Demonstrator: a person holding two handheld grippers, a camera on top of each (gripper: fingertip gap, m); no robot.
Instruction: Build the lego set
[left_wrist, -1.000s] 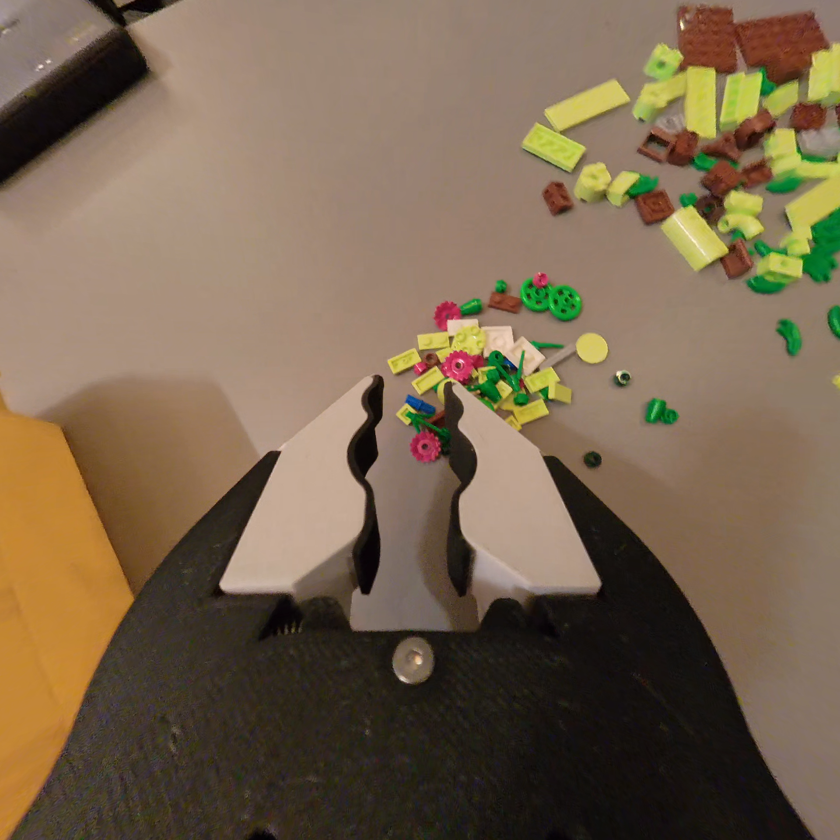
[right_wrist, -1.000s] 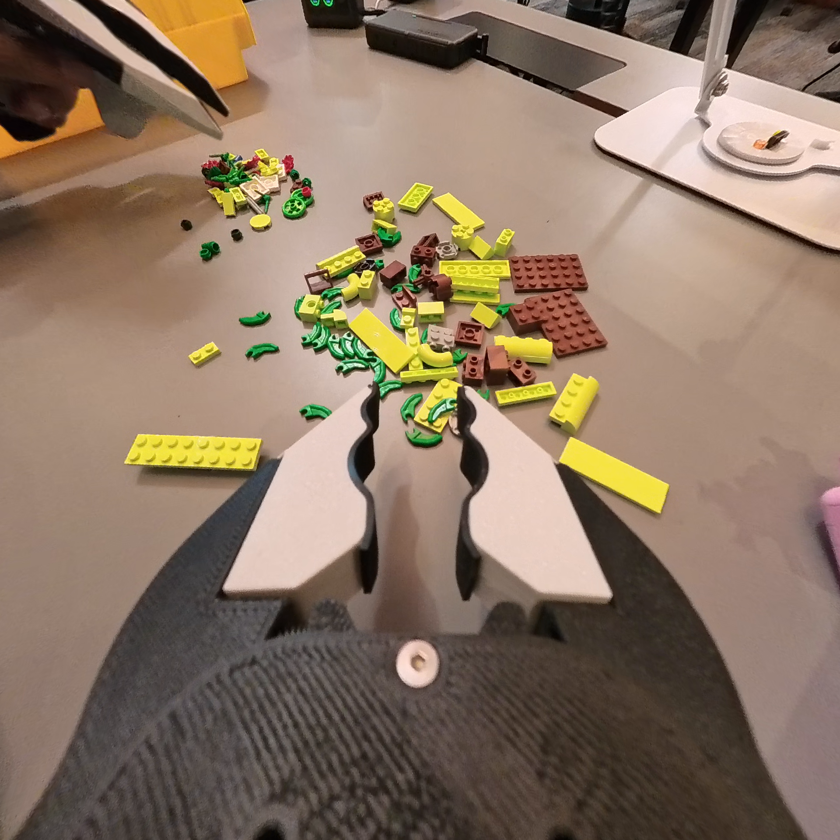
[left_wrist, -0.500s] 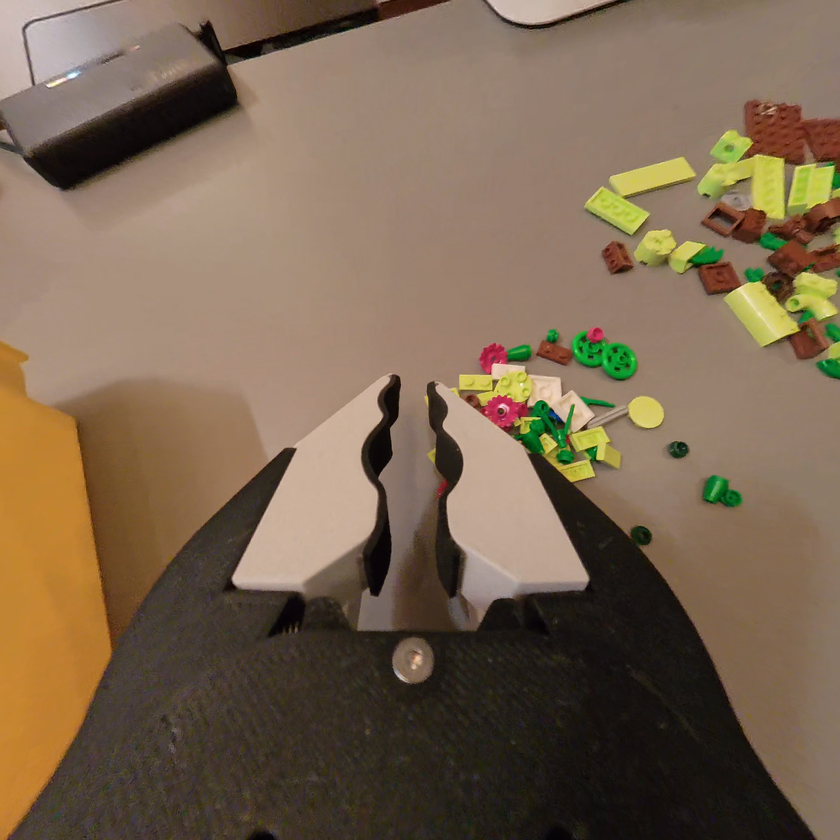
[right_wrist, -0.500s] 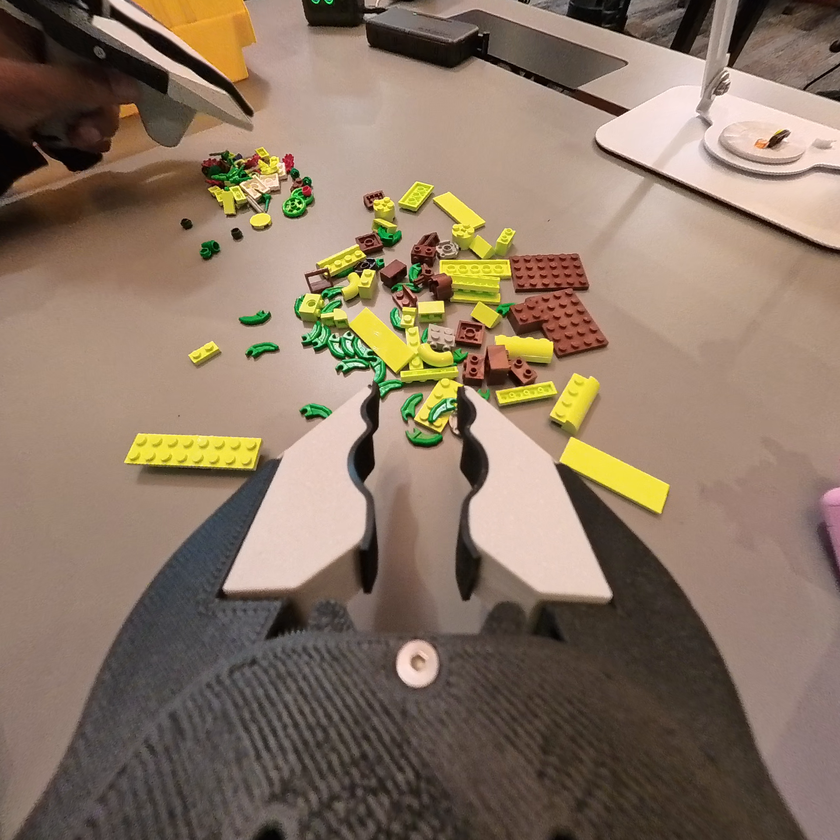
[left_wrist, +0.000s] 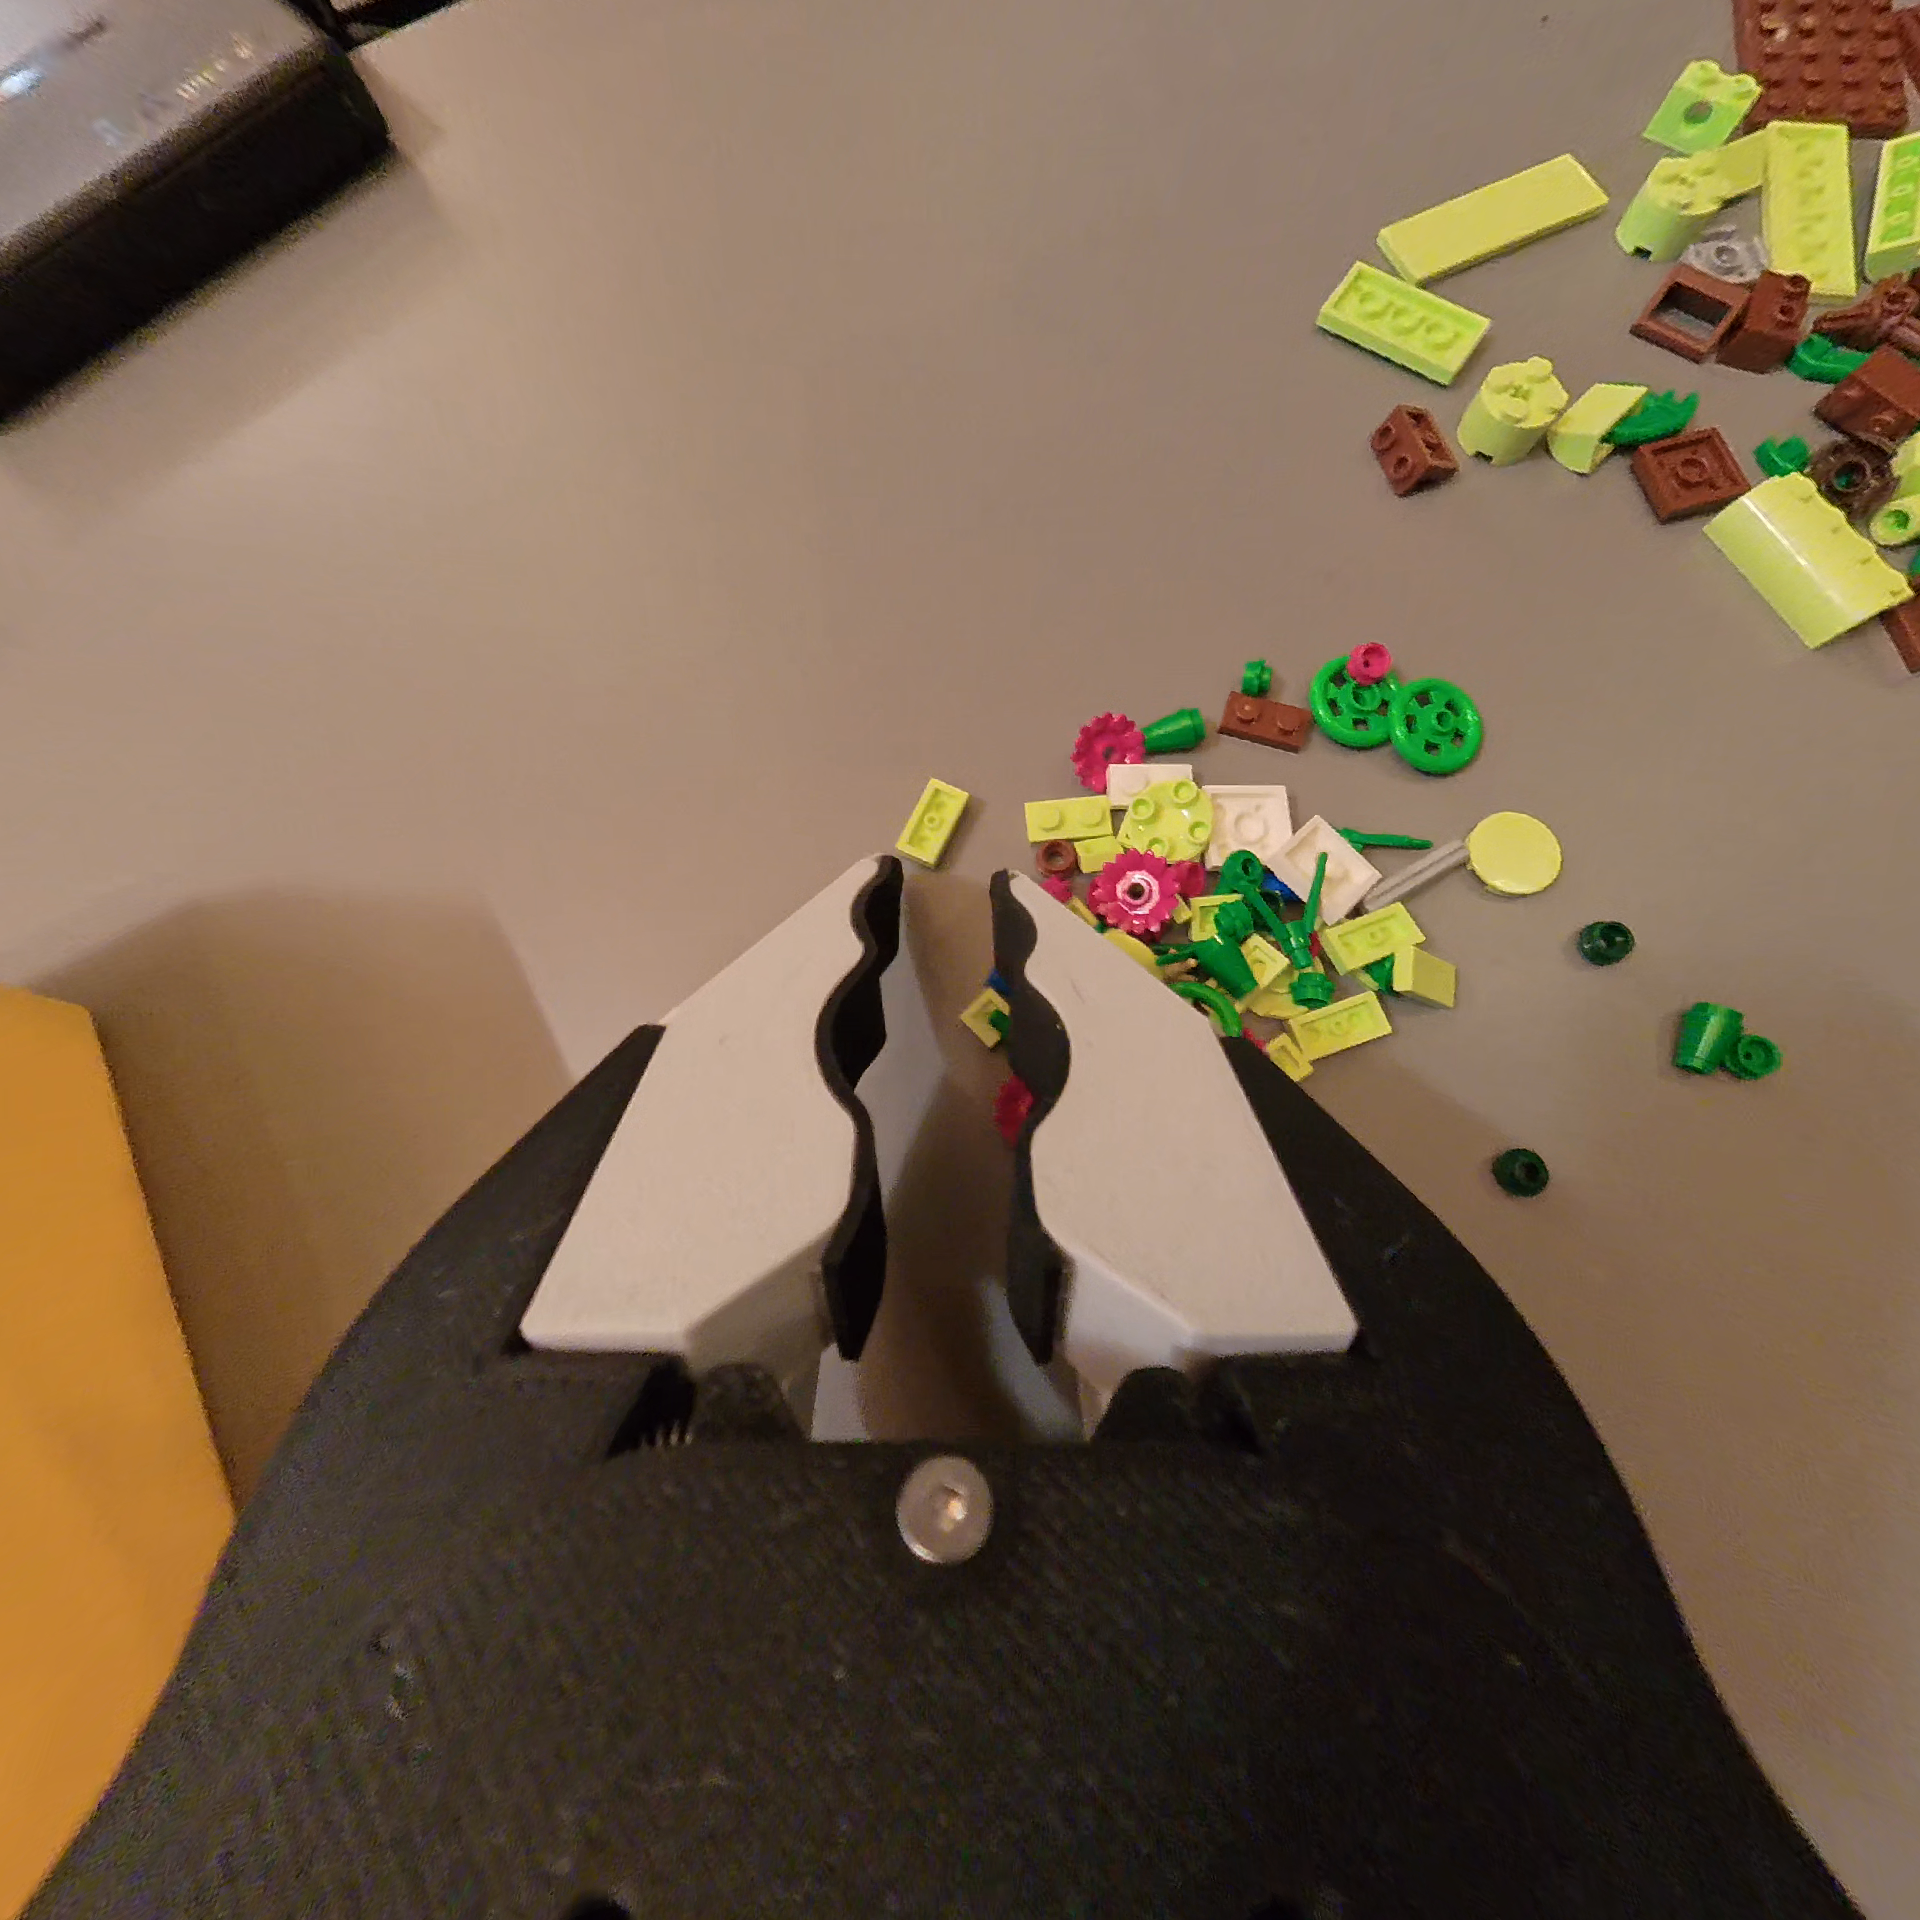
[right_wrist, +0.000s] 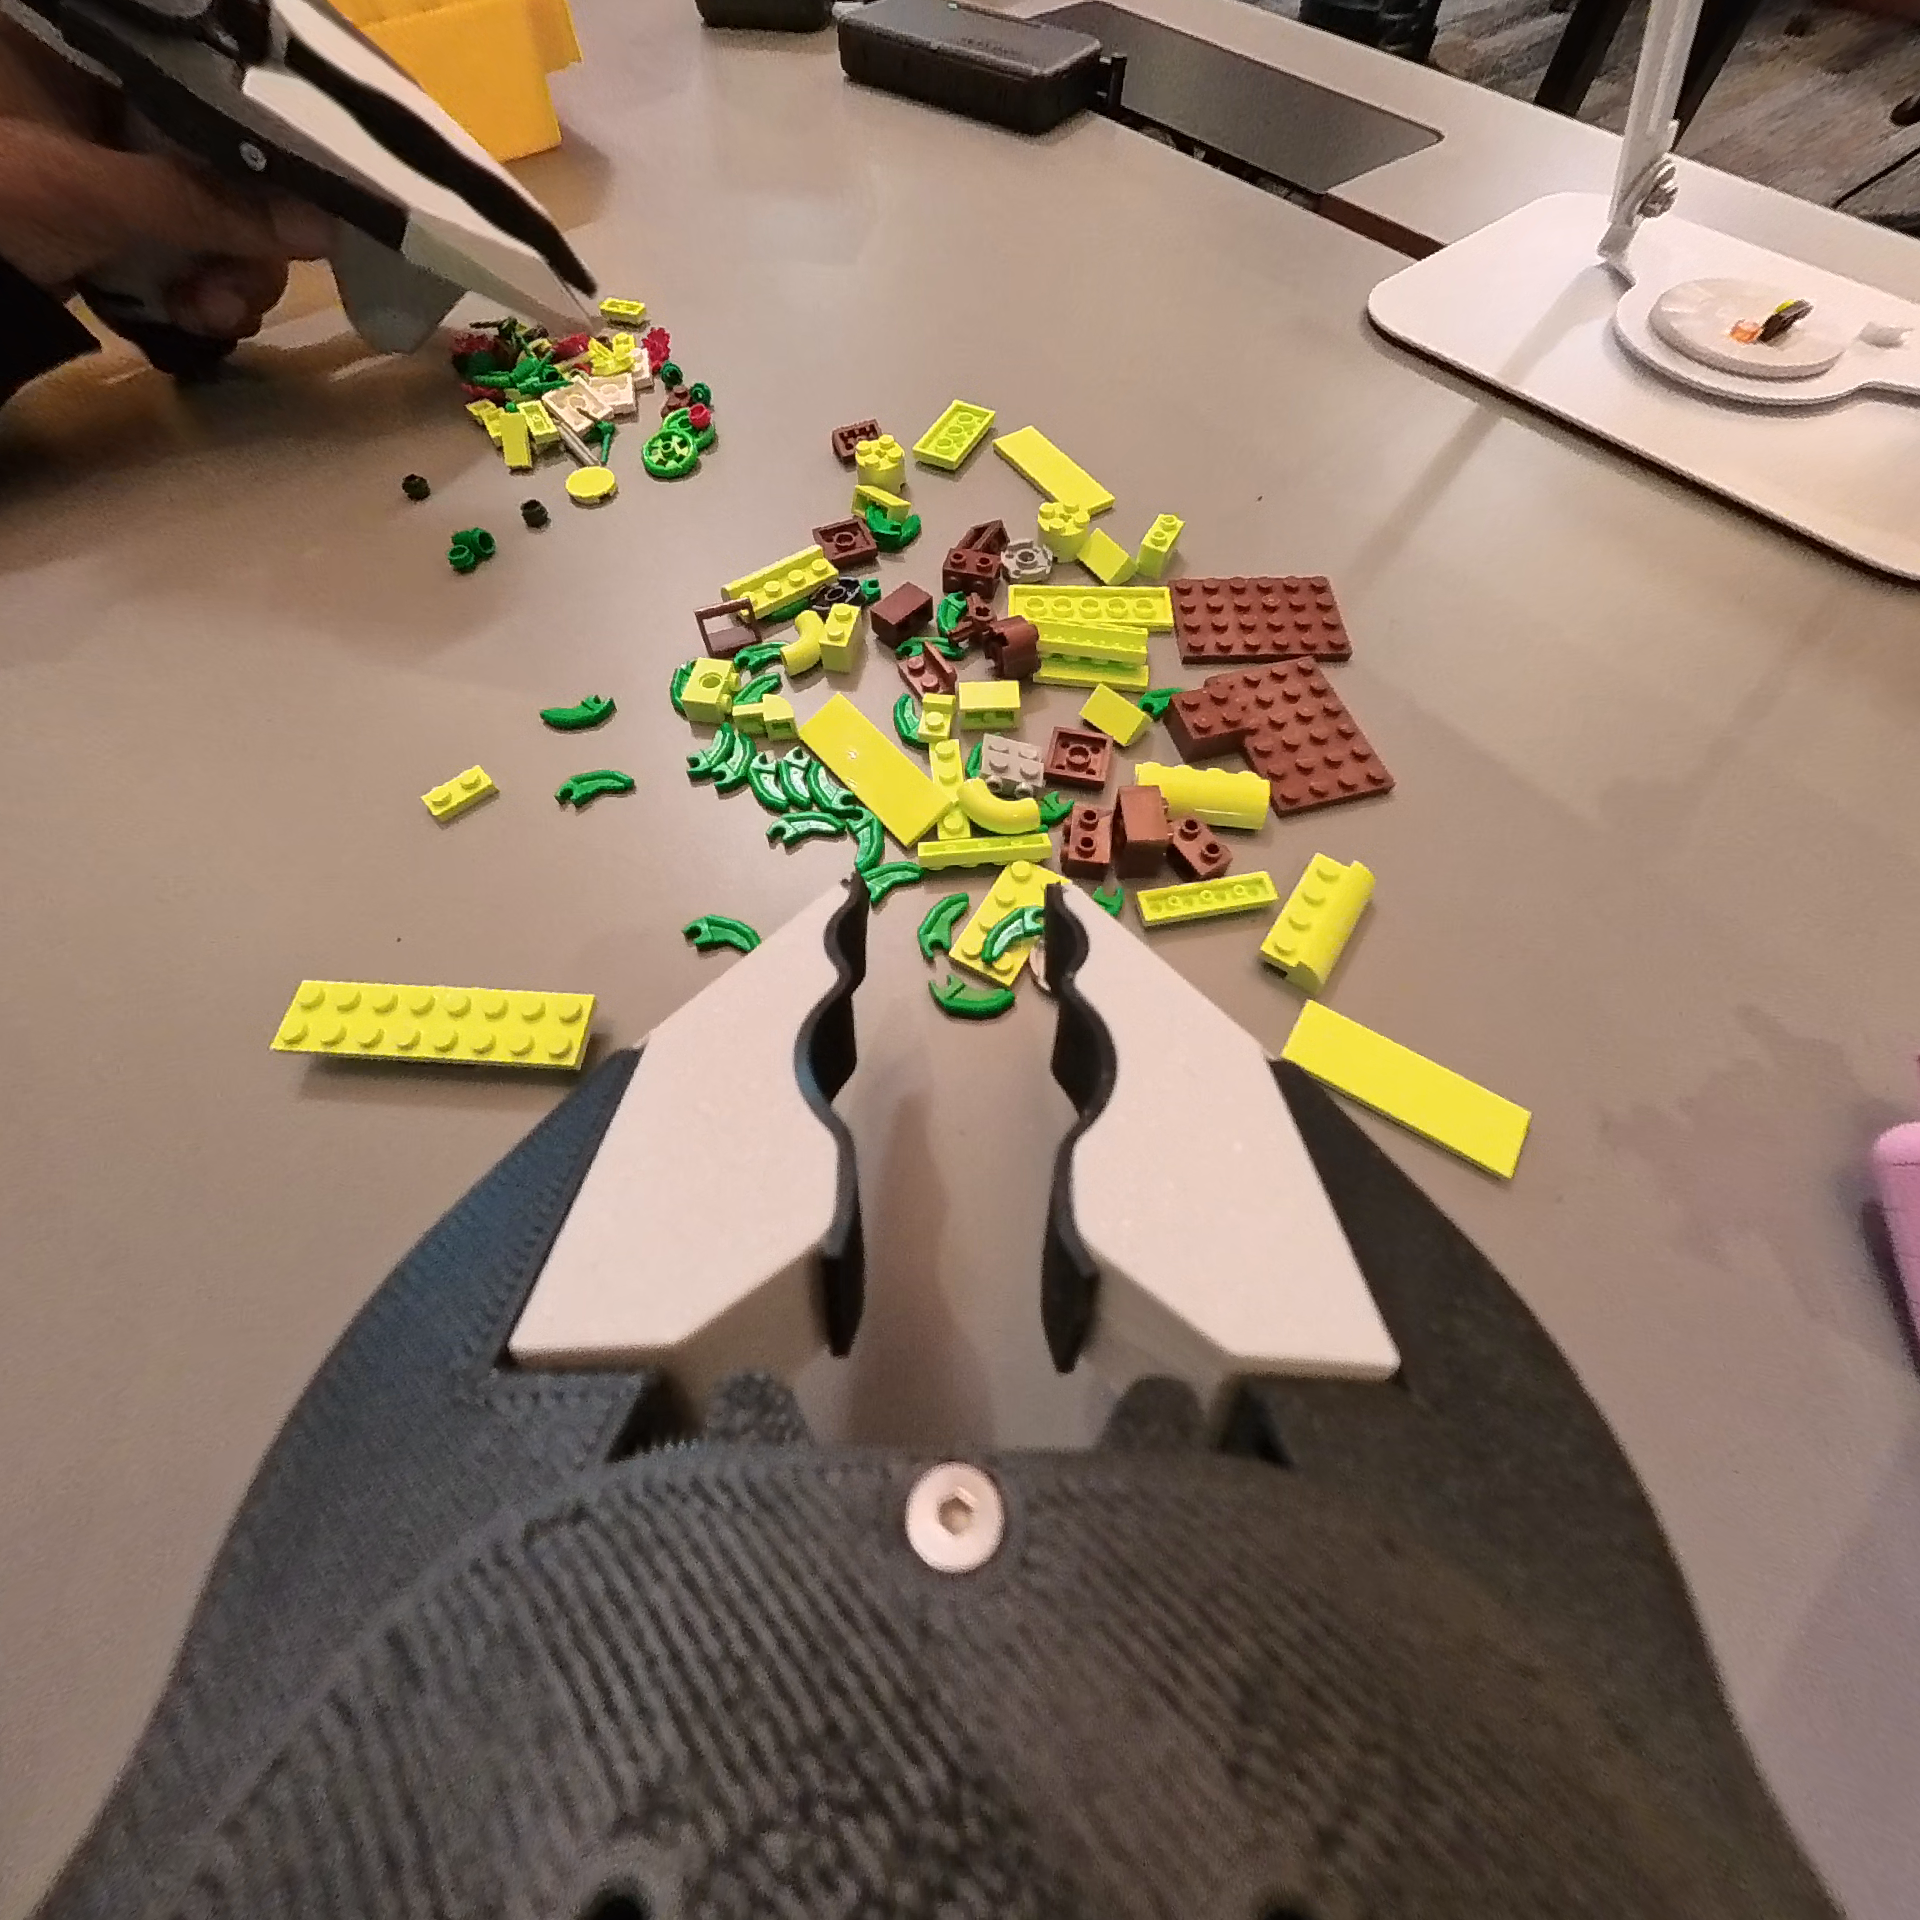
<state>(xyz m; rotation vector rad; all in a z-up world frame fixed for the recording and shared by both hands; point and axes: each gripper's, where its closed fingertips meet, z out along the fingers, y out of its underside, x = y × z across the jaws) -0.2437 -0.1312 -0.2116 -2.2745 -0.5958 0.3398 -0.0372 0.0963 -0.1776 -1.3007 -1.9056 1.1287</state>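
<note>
A: Where are the pieces, and what are the grippers doing?

B: The small pieces (left_wrist: 1236, 894) lie at centre right on the tabletop (left_wrist: 727, 468); the larger bricks (right_wrist: 1039, 707) fill mid-frame. The left gripper (left_wrist: 945, 883) hovers slightly parted and empty; the right gripper (right_wrist: 951, 904) is released, holding nothing.

A: How will they handle?

B: Likely light, rigid and slippery; pinch flat sides. The left gripper's fingers hide some pieces, and tangled green bits are hard to separate.

Grey table (right_wrist: 1351, 436) strewn with loose lego pieces (right_wrist: 997, 717)
</note>
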